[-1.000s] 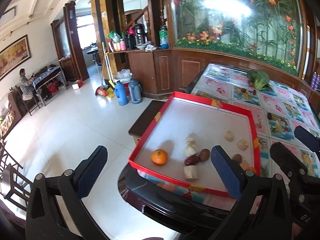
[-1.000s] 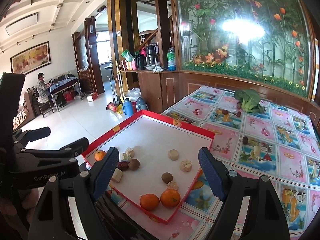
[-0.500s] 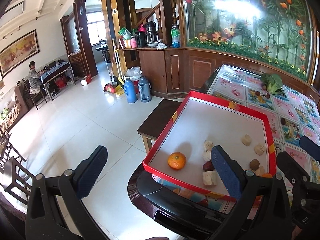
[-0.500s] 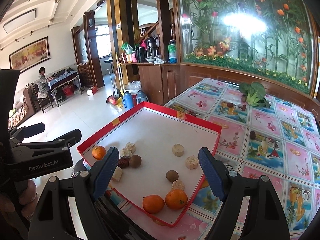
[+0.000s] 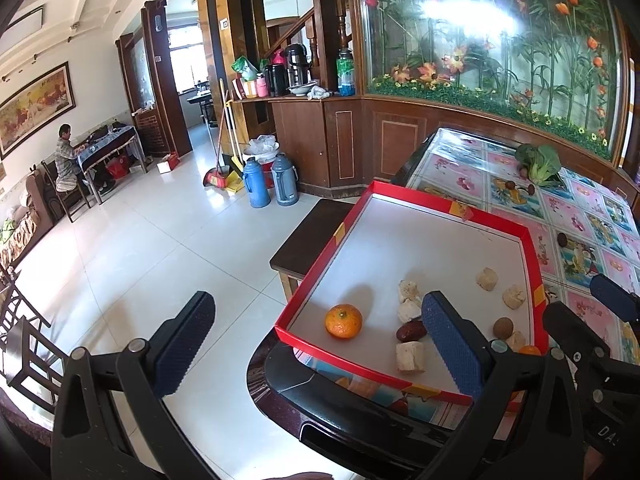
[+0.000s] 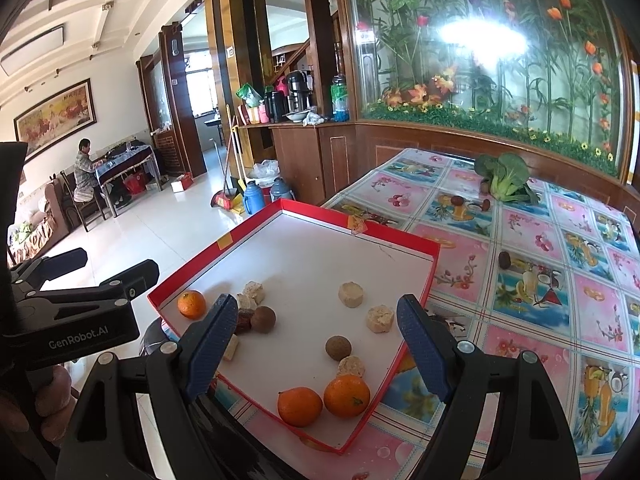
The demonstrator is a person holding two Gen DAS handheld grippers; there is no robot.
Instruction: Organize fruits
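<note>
Two thermos jugs point(image 5: 271, 181) beside a broom point(image 5: 219, 160).

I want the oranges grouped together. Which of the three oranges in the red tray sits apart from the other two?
The orange in the tray's left corner, beside the dark red date. The other two oranges lie side by side at the near edge of the red tray.

A shallow red box point(image 6: 416, 304) with a white floor sat on the tabletop point(image 6: 532, 240) at its near corner. Inside, one orange point(image 6: 192, 304) lay alone by the left wall, two more oranges point(image 6: 324, 400) touched side by side at the near corner, and pale crumbly chunks point(image 6: 351, 294), brown round fruits point(image 6: 338, 347) and a dark red date point(image 5: 410, 331) were scattered between. Beyond the box a leafy green vegetable point(image 6: 505, 178) lay near the far edge, with a small dark fruit point(image 6: 505, 260) alone on the cloth.
</note>
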